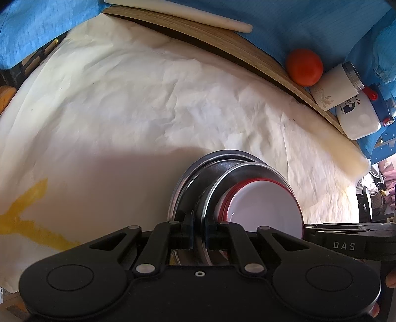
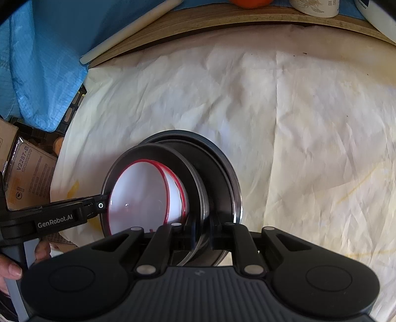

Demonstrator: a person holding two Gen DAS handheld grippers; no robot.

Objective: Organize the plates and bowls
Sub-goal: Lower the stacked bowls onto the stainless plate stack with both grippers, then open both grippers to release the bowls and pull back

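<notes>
While both grippers' jaws clamp the steel plates' (image 1: pixel 250 171) rims, left gripper (image 1: pixel 199 234) and right gripper (image 2: pixel 201 234) flank the red-rimmed white bowls (image 2: pixel 138 195) nested inside.

A makeshift home work surface is showing: a creased white sheet (image 1: pixel 148 99) is covering a wooden board (image 1: pixel 222 42). A tomato (image 1: pixel 305 67), a cup (image 1: pixel 334 86) and a jar (image 1: pixel 361 116) are sitting along its edge against blue cloth (image 1: pixel 297 19). Cardboard boxes (image 2: pixel 27 178) are crowding the floor beside it.
</notes>
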